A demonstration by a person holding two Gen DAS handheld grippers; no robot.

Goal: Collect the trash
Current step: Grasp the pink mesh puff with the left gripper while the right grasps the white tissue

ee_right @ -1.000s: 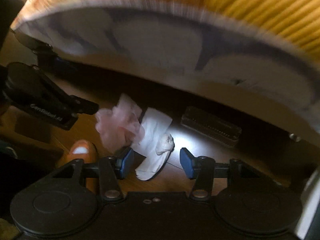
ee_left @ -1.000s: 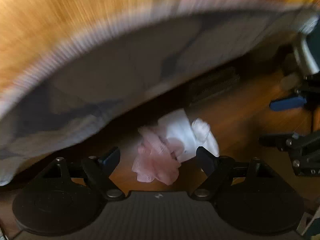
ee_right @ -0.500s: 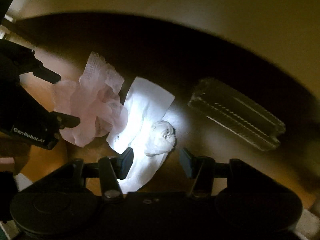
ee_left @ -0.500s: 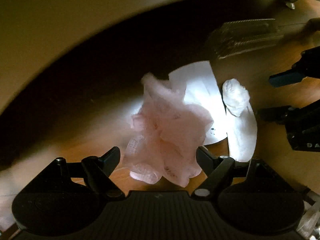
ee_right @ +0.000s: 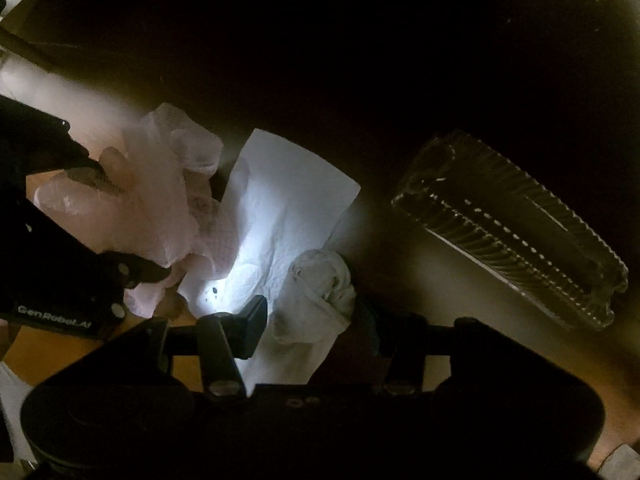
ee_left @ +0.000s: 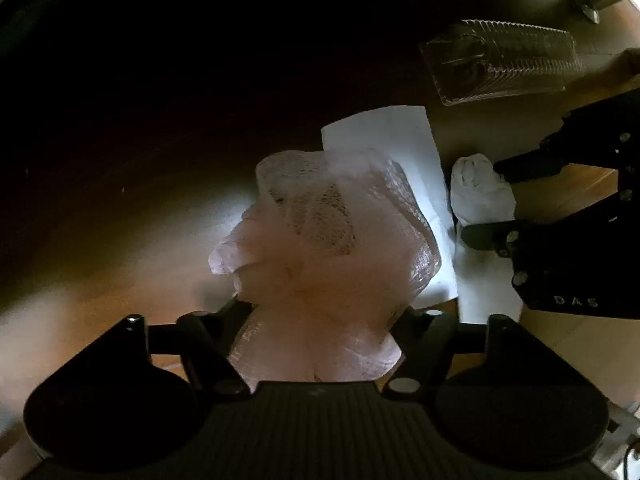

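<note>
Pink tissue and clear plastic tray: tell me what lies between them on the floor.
Between the pink tissue and the clear plastic tray lie a flat white paper sheet and a twisted white wad, clearest in the right wrist view.

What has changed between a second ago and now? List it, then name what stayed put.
Both grippers came down onto the trash under the furniture. The left gripper now has its jaws on either side of the crumpled pink tissue, and they have just been closing. The right gripper straddles the twisted white wad, jaws also closing. The flat white paper and clear plastic tray lie where they were.
</note>
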